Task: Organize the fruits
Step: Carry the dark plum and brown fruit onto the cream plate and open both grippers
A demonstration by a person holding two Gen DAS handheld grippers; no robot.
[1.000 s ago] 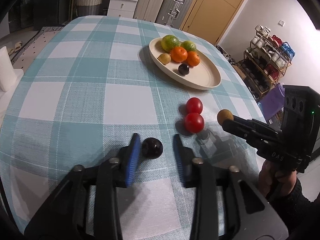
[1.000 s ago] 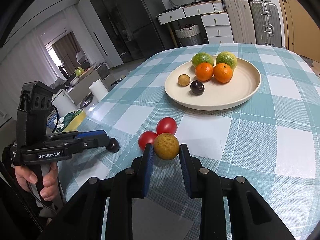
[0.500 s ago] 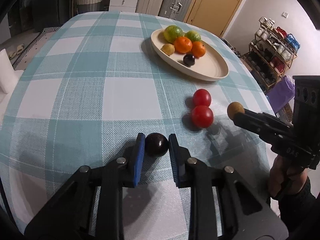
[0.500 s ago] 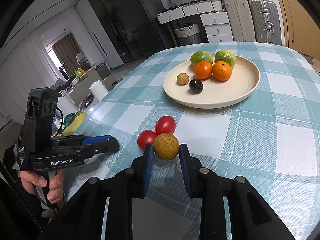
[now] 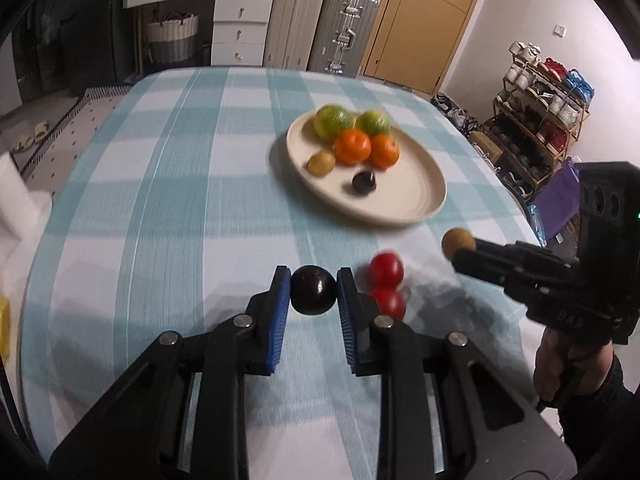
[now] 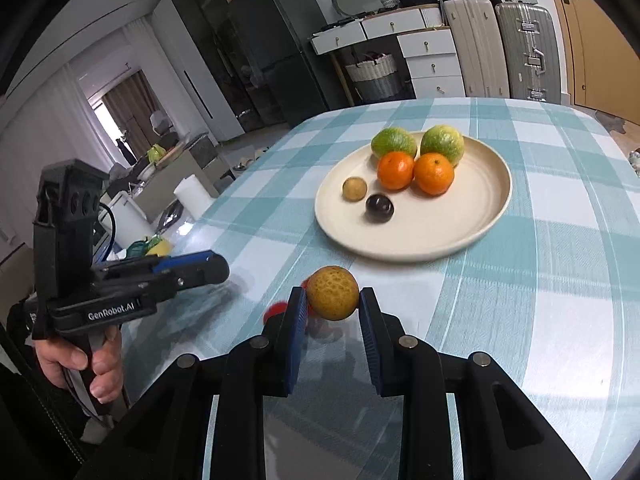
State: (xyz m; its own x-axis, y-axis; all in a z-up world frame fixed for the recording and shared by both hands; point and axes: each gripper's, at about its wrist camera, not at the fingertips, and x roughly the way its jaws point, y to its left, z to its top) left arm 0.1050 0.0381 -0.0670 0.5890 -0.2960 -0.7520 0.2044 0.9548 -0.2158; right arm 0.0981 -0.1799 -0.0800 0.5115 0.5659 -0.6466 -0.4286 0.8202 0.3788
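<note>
Six fruits already sit on the plate (image 6: 472,236); left tool (image 5: 314,290) clamps the dark plum (image 5: 313,290), right tool (image 6: 333,300) clamps the tan fruit (image 6: 333,298); two tomatoes (image 5: 386,270) remain on the near worktop (image 5: 160,220).

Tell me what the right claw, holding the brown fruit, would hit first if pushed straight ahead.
Most likely the near rim of the cream plate: it lies directly beyond the right claw and its brown fruit. Height above the table is unclear, so it might pass over.
</note>
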